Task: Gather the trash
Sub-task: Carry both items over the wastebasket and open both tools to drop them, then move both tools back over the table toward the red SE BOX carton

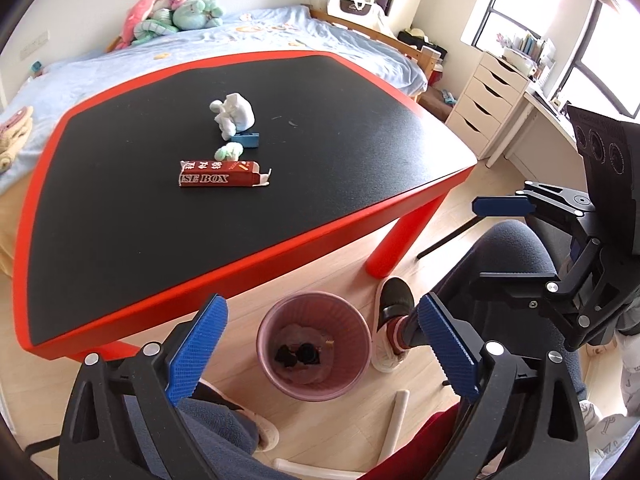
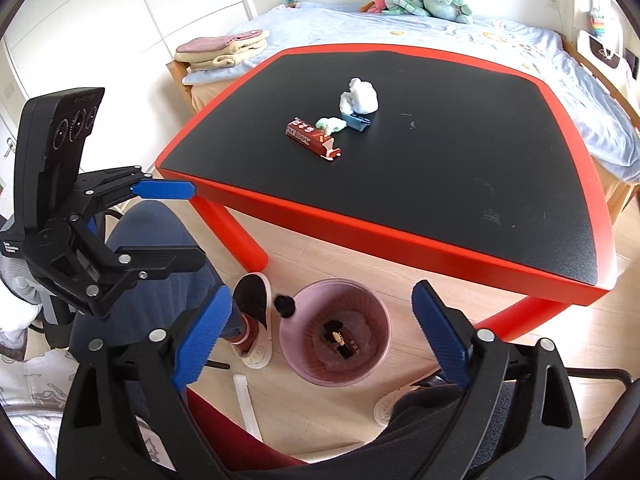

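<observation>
A pink waste bin (image 1: 313, 350) stands on the floor below the table's near edge, with dark scraps in it; it also shows in the right wrist view (image 2: 335, 332). On the red-rimmed black table (image 1: 248, 128) lie a red carton (image 1: 224, 174), a crumpled white tissue (image 1: 234, 115), a small green-white wad (image 1: 228, 152) and a small blue box (image 1: 248, 140). The same pieces show in the right wrist view: carton (image 2: 314, 140), tissue (image 2: 360, 96), wad (image 2: 331, 124), blue box (image 2: 358, 121). My left gripper (image 1: 320, 344) is open and empty above the bin. My right gripper (image 2: 320, 332) is open and empty above the bin.
A bed (image 1: 256, 36) with plush toys lies behind the table. White drawers (image 1: 488, 100) stand at the right. The person's knees and slippered feet (image 1: 394, 320) are beside the bin. A small black item (image 2: 285, 306) lies on the floor by the bin. The table stands on red legs (image 1: 396, 240).
</observation>
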`<state>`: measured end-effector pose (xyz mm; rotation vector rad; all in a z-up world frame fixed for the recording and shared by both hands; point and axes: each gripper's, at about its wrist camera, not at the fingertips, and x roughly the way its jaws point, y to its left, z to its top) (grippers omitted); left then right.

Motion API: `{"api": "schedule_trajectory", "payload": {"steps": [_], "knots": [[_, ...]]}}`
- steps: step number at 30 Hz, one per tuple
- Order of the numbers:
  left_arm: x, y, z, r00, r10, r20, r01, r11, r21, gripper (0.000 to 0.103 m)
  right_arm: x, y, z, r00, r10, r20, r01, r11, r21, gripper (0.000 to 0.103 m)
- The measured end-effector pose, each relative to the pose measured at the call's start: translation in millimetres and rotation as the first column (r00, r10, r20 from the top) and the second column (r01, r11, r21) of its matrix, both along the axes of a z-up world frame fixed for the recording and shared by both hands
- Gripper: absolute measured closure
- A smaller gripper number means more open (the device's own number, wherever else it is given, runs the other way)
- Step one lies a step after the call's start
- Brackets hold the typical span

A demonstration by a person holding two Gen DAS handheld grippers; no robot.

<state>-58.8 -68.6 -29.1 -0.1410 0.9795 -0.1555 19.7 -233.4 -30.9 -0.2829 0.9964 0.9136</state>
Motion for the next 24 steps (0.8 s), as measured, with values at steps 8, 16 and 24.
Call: {"api": "schedule_trajectory", "payload": {"steps": [8,16,24], "knots": [[-3.0,10.5,-0.6,0.999,0.049,-0.008,-0.049,0.999,0.003,0.008,-0.5,-1.1,-6.4,1.000,-0.002,-0.025,0.002,1.000,-0.004,0.004],[-3.2,12.5,-2.8,0.998,0.062,-0.019,-0.062,0.998,-0.006,0.008,-0.1,1.4,-6.4,1.000,0.001,-0.030,-0.001,1.000,-0.002,0.004],[0.6,21.3,0.8,0.997,0.078,-0.014,-0.078,0.997,-0.012,0.008,2.3,7.0,-3.8,0.999,0.019,-0.029,-0.019,1.000,0.003,0.004]]}}
